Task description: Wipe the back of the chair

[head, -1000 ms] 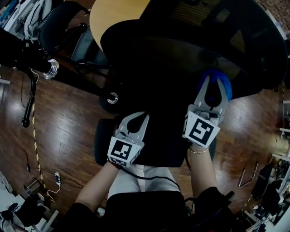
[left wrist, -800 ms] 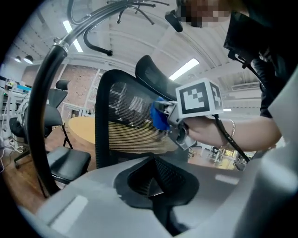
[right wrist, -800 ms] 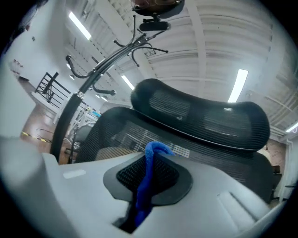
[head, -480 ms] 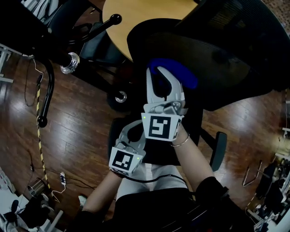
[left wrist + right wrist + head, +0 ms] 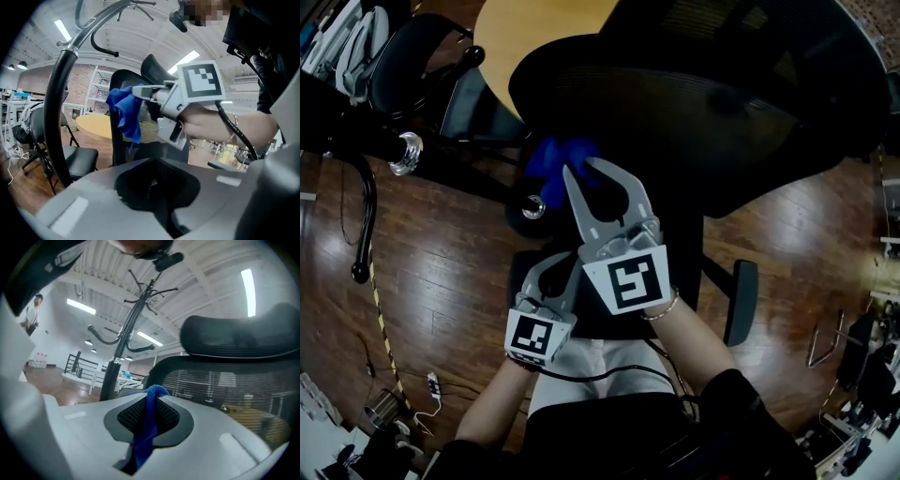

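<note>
The right hand-held gripper, clamped on the blue cloth, presses it at the chair back by its left edge (probably mid-wipe). The left hand-held gripper idles below, jaws together and empty. How much of the back is wiped doesn't show.

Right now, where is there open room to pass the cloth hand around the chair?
Bare wood floor opens left of the chair back, below the black stand pole, and again right of the armrest. Upper left is crowded: second chair, round table, both near the cloth.

Black chair on wooden floor
</note>
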Tool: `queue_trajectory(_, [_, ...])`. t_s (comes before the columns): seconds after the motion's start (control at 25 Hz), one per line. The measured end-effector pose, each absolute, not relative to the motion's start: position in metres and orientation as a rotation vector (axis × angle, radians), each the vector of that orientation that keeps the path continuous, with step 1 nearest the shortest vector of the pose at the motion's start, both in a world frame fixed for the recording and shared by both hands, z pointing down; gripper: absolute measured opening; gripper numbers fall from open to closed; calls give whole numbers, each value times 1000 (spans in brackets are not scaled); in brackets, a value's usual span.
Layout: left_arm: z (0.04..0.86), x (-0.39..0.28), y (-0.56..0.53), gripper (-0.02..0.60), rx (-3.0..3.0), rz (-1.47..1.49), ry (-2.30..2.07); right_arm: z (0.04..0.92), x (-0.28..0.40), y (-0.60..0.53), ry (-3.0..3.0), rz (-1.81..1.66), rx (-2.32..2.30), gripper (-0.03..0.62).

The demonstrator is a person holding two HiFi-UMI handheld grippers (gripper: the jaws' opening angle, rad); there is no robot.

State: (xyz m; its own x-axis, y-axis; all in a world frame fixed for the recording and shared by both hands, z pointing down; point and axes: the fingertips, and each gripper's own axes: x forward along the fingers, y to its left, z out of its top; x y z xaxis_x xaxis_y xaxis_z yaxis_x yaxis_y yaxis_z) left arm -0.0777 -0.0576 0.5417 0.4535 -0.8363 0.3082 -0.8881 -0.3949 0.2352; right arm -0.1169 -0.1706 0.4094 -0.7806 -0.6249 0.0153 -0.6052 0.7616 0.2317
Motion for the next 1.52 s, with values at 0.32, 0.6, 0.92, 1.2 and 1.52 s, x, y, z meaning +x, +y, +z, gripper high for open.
queue_trajectory(0.32, [537,-39,-66,6,2375,261,-1404,380,143,-210,-2517,-372,1638,34])
queue_trajectory(0.6, [525,17,-91,8,2426,238,-1390,442,304,-230,-2096,-233,1965,34])
queue_trajectory(0.92, [534,14,-83,8,2337,197,-1458,466,253,-256,-2135,-257,1849,34])
queue_trajectory(1.2, [523,-35,-82,8,2308,93,-1584,479,162,-255,-2195,-292,1824,35])
queue_trajectory(1.52, [526,-98,-49,8,2187,17,-1640,475,-9,-214,-2508,-436,1503,35])
